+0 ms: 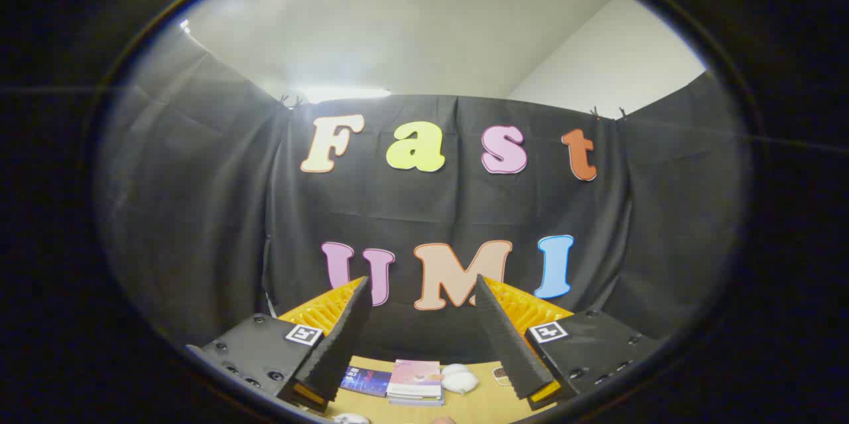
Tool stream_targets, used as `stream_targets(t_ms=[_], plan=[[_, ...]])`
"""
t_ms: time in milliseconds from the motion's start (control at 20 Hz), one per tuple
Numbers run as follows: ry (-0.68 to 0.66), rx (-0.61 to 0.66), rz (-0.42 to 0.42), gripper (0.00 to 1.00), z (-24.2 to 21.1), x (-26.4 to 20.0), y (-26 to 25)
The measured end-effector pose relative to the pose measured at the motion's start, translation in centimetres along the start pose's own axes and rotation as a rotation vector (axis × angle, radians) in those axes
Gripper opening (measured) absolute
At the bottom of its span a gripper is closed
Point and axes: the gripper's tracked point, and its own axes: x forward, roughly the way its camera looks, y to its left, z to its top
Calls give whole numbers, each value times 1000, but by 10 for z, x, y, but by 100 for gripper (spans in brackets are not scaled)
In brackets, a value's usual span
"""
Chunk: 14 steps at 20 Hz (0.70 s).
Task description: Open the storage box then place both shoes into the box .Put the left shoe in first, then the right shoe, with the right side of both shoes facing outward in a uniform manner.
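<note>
My gripper (421, 286) is held high and level, pointing at the black cloth wall. Its two dark ridged fingers (341, 338) stand well apart, open, with nothing between them. Orange ribbed parts sit behind each finger. Far below, between the fingers, a strip of wooden table (477, 404) shows. I cannot make out a storage box or shoes here.
On the table strip lie a dark blue booklet (366, 381), a small stack of pink-covered books (416, 381) and a white rounded object (459, 379). Another white object (350, 419) peeks in below the left finger. Black cloth closes the booth on three sides.
</note>
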Motion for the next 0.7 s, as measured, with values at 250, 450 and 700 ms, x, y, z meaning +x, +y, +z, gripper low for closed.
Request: stream_targets(t_ms=[250,450,700], plan=[[13,-13,34,97,-5,3,20],[26,-30,48,97,-15,3,33],[53,-9,92,97,-32,8,52]])
